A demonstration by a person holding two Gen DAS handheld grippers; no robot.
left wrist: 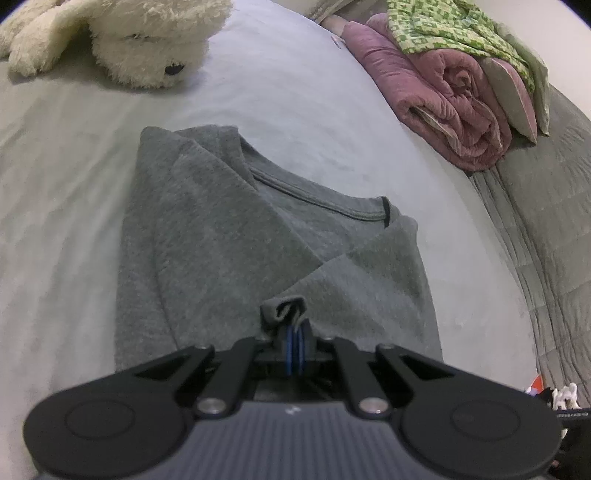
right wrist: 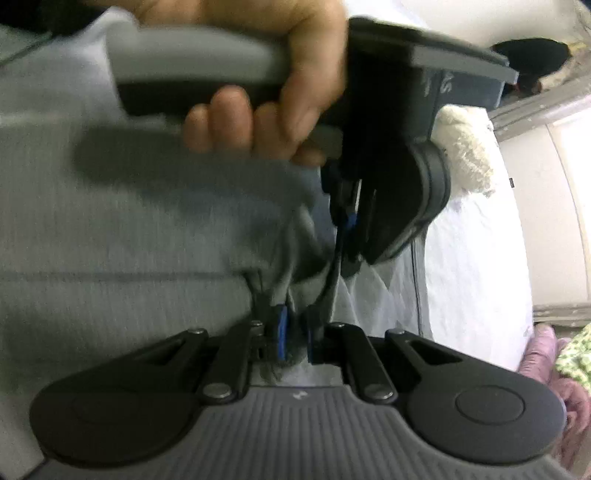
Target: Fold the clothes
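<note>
A grey knit T-shirt with a ribbed round collar (left wrist: 236,236) lies partly folded on a bed covered in a pale grey sheet (left wrist: 62,192), both sleeves turned in over its chest. The left hand-held gripper (left wrist: 295,332), black with blue finger pads, has its jaws pressed together on a small bunched tab of the shirt's near edge. In the right wrist view, the right hand-held gripper (right wrist: 294,334) stands slightly parted, with grey shirt cloth (right wrist: 129,236) caught between its blue pads (right wrist: 282,332). Above it, a bare hand (right wrist: 266,92) wraps the grey handle of the left hand-held gripper (right wrist: 345,227), whose fingers grip a raised fold of the same fabric; this view is blurred. A fluffy cream plush toy (left wrist: 122,37) rests at the head of the bed, well apart from the shirt. To the right sits a rolled mauve quilted blanket (left wrist: 439,107) with a green-and-white patterned cloth (left wrist: 450,29) draped on top.
</note>
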